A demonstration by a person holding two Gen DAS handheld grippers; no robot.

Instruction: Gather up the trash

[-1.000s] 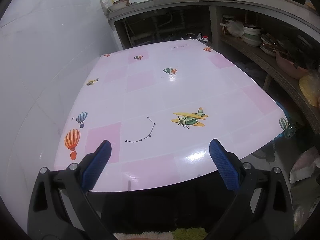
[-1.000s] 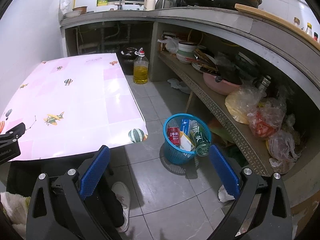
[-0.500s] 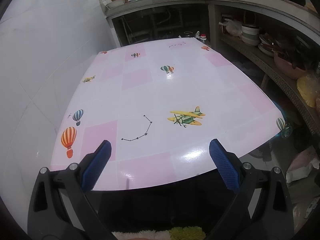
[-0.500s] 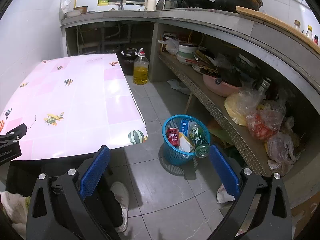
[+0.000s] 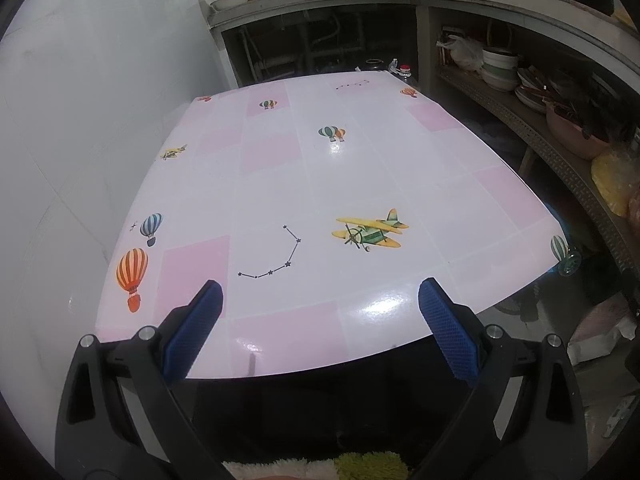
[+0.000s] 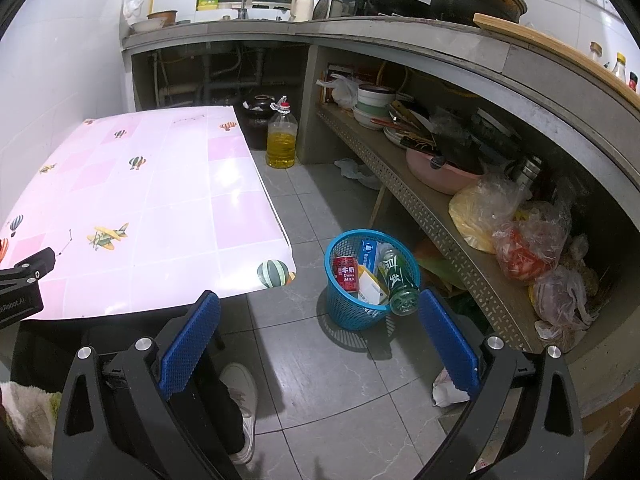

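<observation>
Blue mesh wastebasket [image 6: 372,280] on floor beside table [image 6: 248,216], packed: red milk can [image 6: 345,274], green bottle [image 6: 396,280] leaning over rim. Left gripper [image 5: 320,304], right gripper [image 6: 320,312]: jaws spread, empty. Risk: bottle tips out if basket nudged.

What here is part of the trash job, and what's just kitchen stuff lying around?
Job:
- blue basket
- red can
- green bottle
- white carton
- crumpled paper

Lying about:
- oil jug
- pink basin
- bowls
- table
</observation>
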